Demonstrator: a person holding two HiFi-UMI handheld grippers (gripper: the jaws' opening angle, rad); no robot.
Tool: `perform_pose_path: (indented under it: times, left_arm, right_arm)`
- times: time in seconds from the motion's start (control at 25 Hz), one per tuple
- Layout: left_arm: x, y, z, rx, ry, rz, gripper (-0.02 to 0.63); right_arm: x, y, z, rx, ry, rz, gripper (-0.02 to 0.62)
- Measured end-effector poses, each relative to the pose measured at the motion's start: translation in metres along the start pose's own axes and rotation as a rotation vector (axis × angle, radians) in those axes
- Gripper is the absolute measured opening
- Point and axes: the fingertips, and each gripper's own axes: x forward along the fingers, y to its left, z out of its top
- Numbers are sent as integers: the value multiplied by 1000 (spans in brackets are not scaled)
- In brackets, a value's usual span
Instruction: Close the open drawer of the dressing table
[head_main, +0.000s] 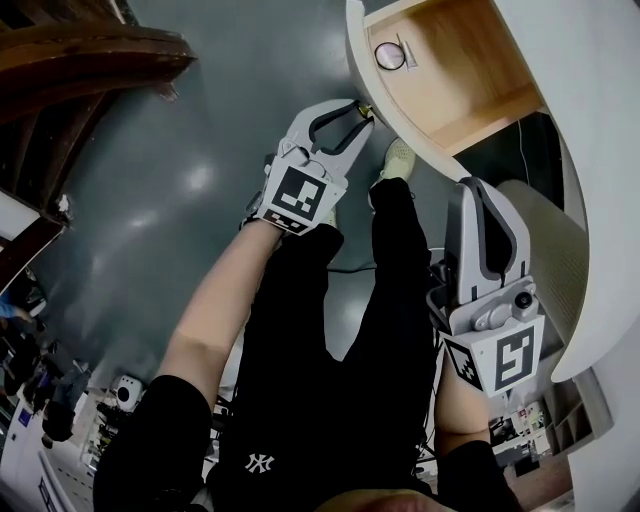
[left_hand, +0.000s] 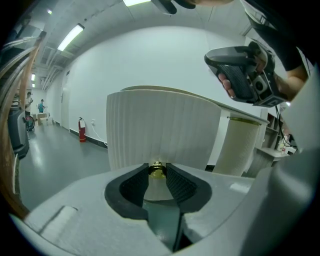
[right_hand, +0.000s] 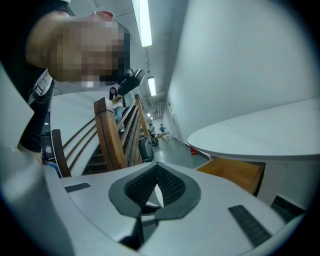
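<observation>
The dressing table's drawer (head_main: 462, 92) stands pulled out at the top right, its wooden inside showing, with a small round ring (head_main: 389, 56) lying in it. Its white ribbed front (left_hand: 160, 127) carries a small gold knob (left_hand: 157, 170). My left gripper (head_main: 357, 111) is at that front, open, with the knob between its fingertips (left_hand: 145, 172); I see no pad pressing on it. My right gripper (head_main: 478, 192) hangs lower to the right beside the table's fluted side, shut and empty. The right gripper view shows the drawer's wooden side (right_hand: 234, 173) under the white tabletop (right_hand: 260, 134).
A person's legs in black trousers (head_main: 335, 320) stand on the grey floor in front of the table. A wooden staircase (head_main: 85, 55) rises at the left. The table's fluted white leg (head_main: 552, 262) is by my right gripper. Small clutter (head_main: 120, 395) lies at the lower left.
</observation>
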Motion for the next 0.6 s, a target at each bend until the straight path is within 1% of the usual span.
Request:
perform_pose_path:
  times: [0.28,0.6]
  left_arm:
    - [38,-4,20,9,-1,-18,114]
    - [88,-10,50,27,-31,-40,114]
  right_arm:
    - [-7,-26,5,10,3,-40,15]
    - [-14,-60,12,12,-4,-73,15]
